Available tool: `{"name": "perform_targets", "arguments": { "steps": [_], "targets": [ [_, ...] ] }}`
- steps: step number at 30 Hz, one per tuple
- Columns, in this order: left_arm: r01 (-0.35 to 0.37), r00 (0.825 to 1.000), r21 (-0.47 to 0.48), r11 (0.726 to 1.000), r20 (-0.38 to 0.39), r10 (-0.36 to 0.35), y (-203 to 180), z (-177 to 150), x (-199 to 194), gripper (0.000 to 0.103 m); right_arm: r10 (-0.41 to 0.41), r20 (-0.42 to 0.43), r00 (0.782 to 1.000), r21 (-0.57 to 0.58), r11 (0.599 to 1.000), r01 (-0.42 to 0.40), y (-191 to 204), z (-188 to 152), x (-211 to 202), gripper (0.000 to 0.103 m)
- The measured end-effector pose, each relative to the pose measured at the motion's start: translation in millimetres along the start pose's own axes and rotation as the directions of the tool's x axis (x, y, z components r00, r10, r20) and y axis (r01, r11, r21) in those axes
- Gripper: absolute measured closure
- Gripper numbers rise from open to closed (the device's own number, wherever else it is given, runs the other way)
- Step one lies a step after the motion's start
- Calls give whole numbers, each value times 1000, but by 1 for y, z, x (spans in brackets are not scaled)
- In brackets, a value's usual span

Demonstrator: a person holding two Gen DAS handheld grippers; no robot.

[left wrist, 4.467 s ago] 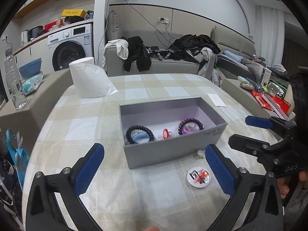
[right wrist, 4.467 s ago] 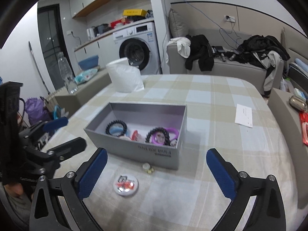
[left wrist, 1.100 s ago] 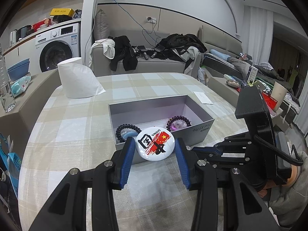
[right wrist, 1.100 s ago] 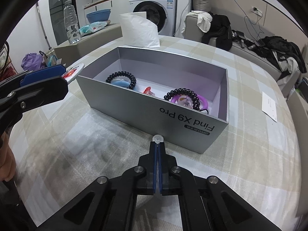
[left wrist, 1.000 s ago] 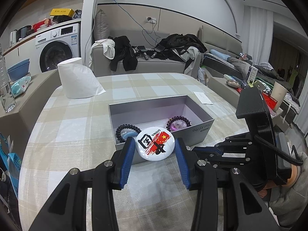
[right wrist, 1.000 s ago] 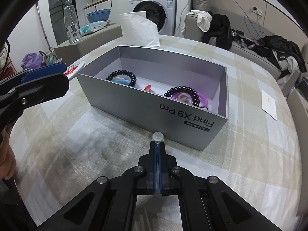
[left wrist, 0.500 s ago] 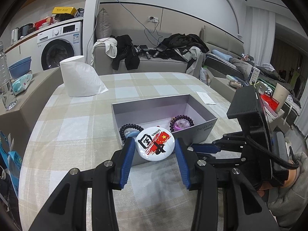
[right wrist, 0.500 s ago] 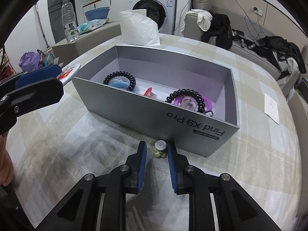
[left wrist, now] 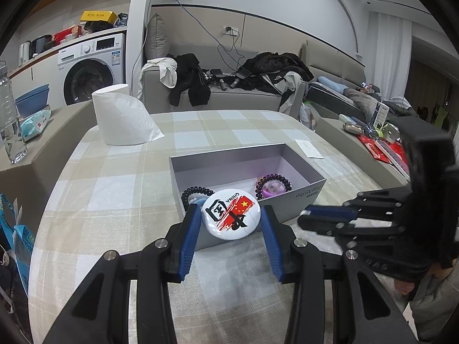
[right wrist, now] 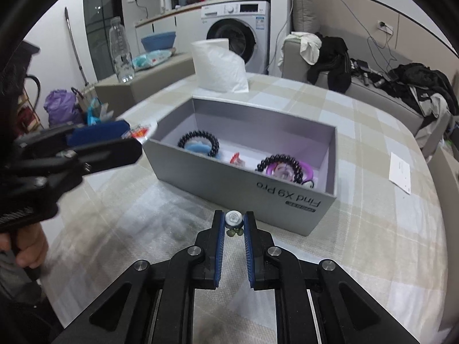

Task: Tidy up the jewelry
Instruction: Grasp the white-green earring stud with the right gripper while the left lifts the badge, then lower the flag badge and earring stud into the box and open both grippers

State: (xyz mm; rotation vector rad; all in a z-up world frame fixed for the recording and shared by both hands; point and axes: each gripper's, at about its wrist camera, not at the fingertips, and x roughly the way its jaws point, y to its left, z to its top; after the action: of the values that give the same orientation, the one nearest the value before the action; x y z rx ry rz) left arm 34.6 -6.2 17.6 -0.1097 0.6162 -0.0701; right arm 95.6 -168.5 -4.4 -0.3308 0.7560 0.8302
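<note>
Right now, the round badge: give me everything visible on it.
The round badge is a glossy white disc, seemingly metal or plastic, printed with a black character, "CHINA" and a red flag swash. The left gripper clamps it edge to edge, face toward the camera, held in front of the grey box near wall.

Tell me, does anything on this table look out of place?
Only the toilet paper roll, standing behind the grey box with its loose sheet splayed over the tablecloth, and a stray paper slip. Nothing looks spilled or damaged.
</note>
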Motion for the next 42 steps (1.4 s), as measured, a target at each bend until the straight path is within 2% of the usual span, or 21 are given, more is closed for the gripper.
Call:
{"name": "perform_targets", "arguments": {
  "steps": [3,9,15,24,32,42],
  "targets": [
    [-5,1000,-5,1000,7,5,1,2,0,66,30,61,998,27,999,-32,-6,5,-17,91],
    [-11,999,-14,1000,43,12,3,8,-3,66,31,171,985,81,996,-46,-16,17,-37,91],
    [-20,998,-16,1000,54,21,4,15,2,66,10,202,979,139,989,-39,-30,31,-38,90],
    [-39,999,-3,999,37,40,2,22,20,66,18,199,980,181,982,-55,-47,38,-30,90],
    [-70,998,9,998,3,70,1,21,35,66,58,158,986,179,980,-87,-49,35,-13,90],
    [-71,997,-3,997,-21,71,2,20,45,66,79,107,991,194,976,-99,-52,34,6,90]
  ]
}}
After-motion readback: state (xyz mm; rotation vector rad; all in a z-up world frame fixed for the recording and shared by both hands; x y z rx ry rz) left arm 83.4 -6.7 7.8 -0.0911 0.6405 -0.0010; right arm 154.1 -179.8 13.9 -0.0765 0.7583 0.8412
